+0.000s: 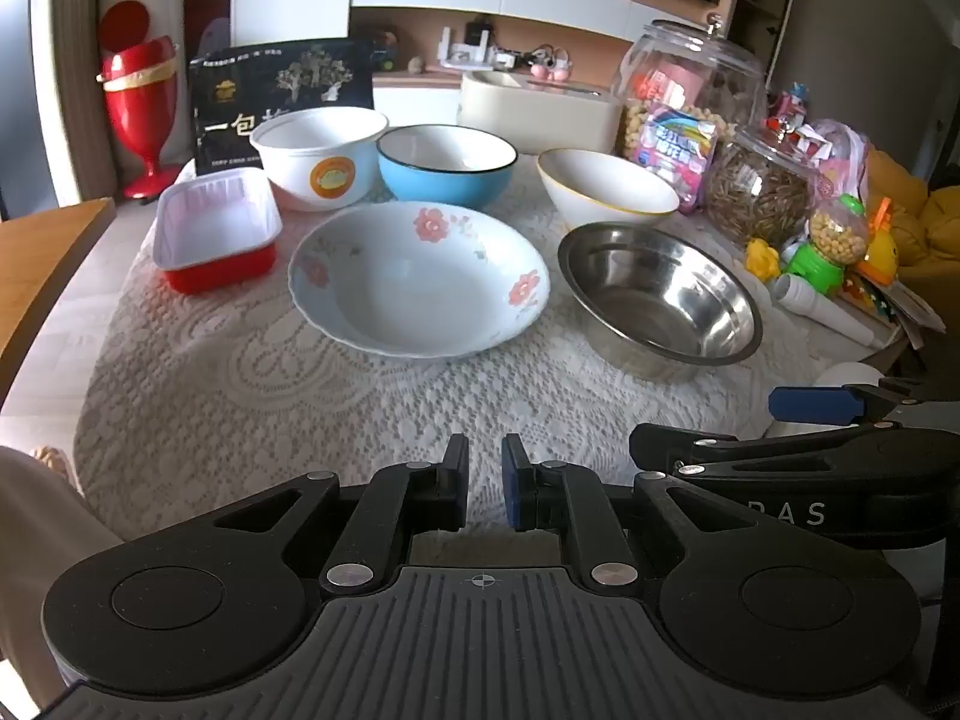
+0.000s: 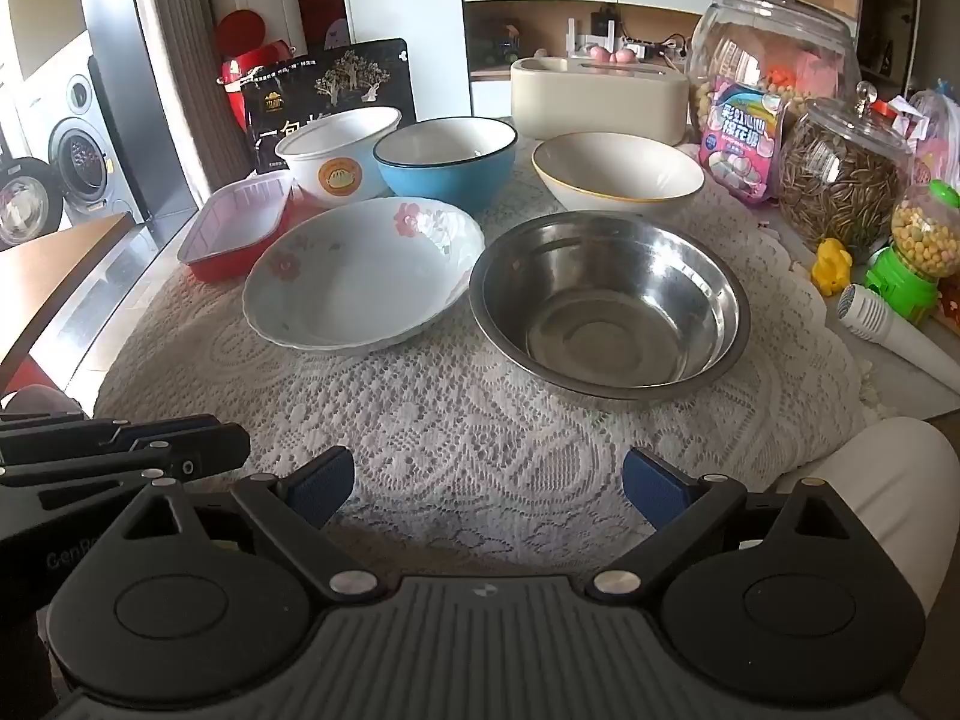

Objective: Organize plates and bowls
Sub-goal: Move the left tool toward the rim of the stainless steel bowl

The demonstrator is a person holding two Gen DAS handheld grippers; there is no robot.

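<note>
Nearest to us in the left wrist view sat our left gripper (image 1: pixel 485 483), low in the frame, its jaws drawn narrow with nothing between them; in the right wrist view our right gripper (image 2: pixel 487 483) stood wide and empty over the lace tablecloth (image 2: pixel 480 420). Nothing was stacked yet. At mid-frame lay the flowered plate (image 2: pixel 360 276) and, just right of it, the steel bowl (image 2: pixel 609 300); behind them ran a row of the white bowl with an orange badge (image 2: pixel 336 153), the blue bowl (image 2: pixel 447 159) and the yellow-rimmed white bowl (image 2: pixel 618 171), with the red tray (image 2: pixel 237 234) at the left. We judged the sound approach was to nest small into large: take a bowl by its rim with the wide right gripper, one pad inside and one outside, lift it straight and lower it level so nothing chipped. Of writing, the dark packet (image 2: pixel 333 81) in the upper left showed large Chinese characters, partly hidden by the bowl; the pink packet (image 2: pixel 744 138) at the right carried Chinese lettering too small to read surely.
</note>
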